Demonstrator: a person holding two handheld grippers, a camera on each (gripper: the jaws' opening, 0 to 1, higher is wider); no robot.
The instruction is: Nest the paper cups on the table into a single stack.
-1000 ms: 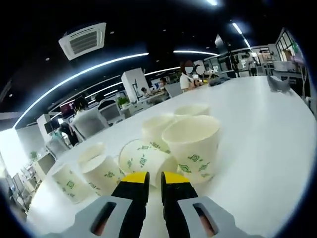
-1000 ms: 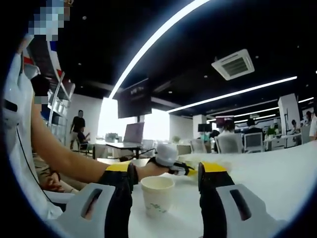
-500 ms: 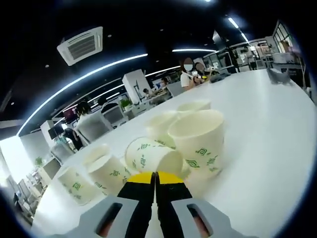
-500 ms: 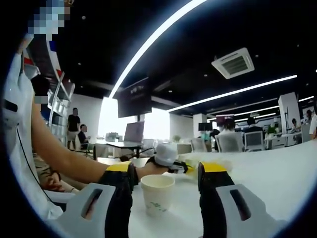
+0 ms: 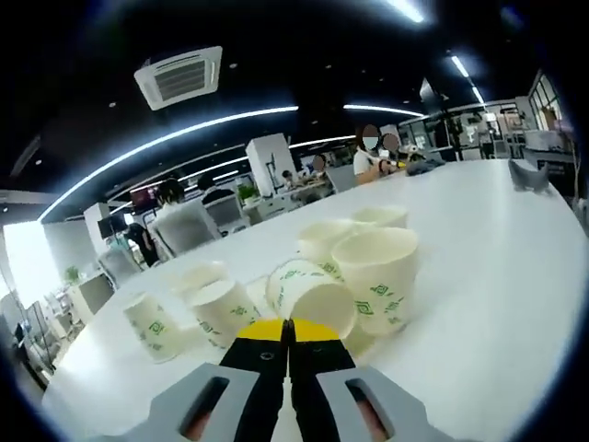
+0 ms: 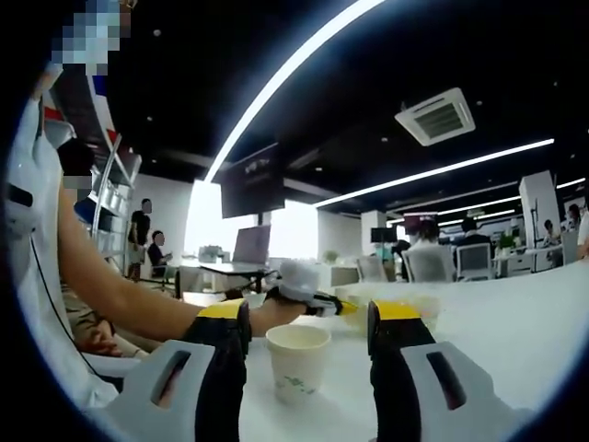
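The left gripper [image 5: 289, 336] has its jaws pressed together on nothing, just short of a tipped cup [image 5: 308, 295] at twelve o'clock, whose mouth faces the camera and whose long axis runs away across the table [image 5: 497, 276]. The right gripper [image 6: 308, 322] stands wide apart, straddling a lone upright cup [image 6: 297, 361] without touching it. Around the tipped cup, about six loose cups [image 5: 221, 308] sit unstacked, one [image 5: 152, 324] at nine o'clock apparently inverted. Nesting looks barely begun.

Left jaws now closed

The left gripper [image 5: 289, 333], parted a second ago, now stands pressed together before the tipped cup [image 5: 308, 293].
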